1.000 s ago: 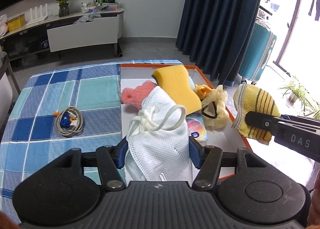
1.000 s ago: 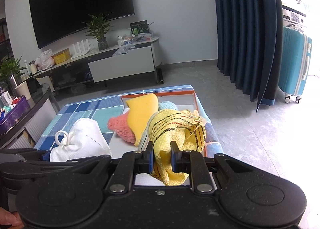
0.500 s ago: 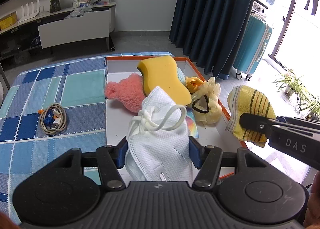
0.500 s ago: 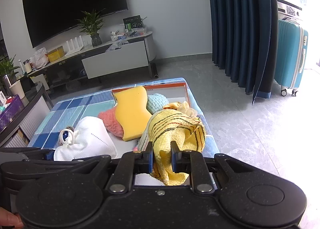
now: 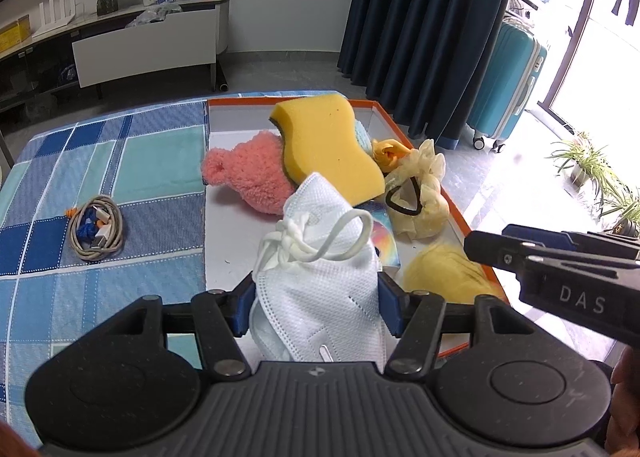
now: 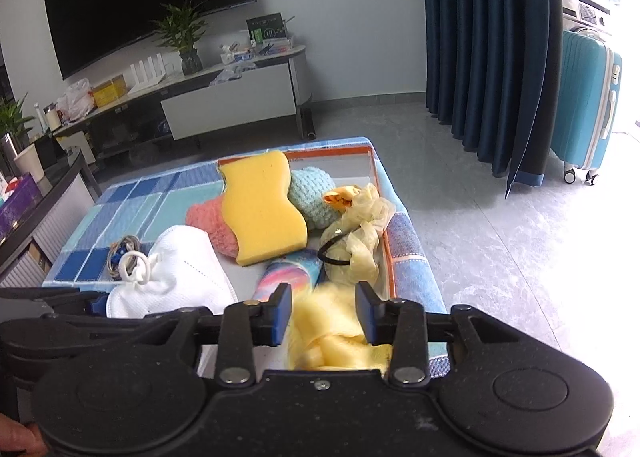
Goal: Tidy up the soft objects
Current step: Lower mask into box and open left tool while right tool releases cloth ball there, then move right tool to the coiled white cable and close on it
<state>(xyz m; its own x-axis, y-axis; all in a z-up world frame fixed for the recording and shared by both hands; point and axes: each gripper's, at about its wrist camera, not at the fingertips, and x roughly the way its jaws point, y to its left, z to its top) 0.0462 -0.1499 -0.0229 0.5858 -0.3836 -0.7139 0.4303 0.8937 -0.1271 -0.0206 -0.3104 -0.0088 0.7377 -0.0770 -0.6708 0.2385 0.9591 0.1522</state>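
Observation:
My left gripper [image 5: 316, 297] is shut on a white face mask [image 5: 320, 277] held above the near end of the orange-rimmed tray [image 5: 456, 209]. My right gripper [image 6: 324, 309] is open; the yellow striped cloth [image 6: 336, 337] is blurred below its fingers, dropping into the tray's near right corner [image 5: 444, 273]. The tray holds a yellow sponge [image 5: 328, 145], a pink plush [image 5: 248, 173], a teal knitted piece [image 6: 312, 193], a pale yellow scrunchie with a black hair tie [image 5: 420, 193] and a rainbow packet [image 5: 384, 241].
A coiled cable [image 5: 94, 225] lies on the blue checked tablecloth [image 5: 120, 145] left of the tray. Beyond the table are a TV bench [image 5: 120, 41], dark curtains [image 5: 432, 17] and a teal suitcase [image 5: 508, 81].
My right gripper has opened and released the yellow striped cloth, which falls into the tray. The left gripper still holds the mask and has moved slightly over the tray.

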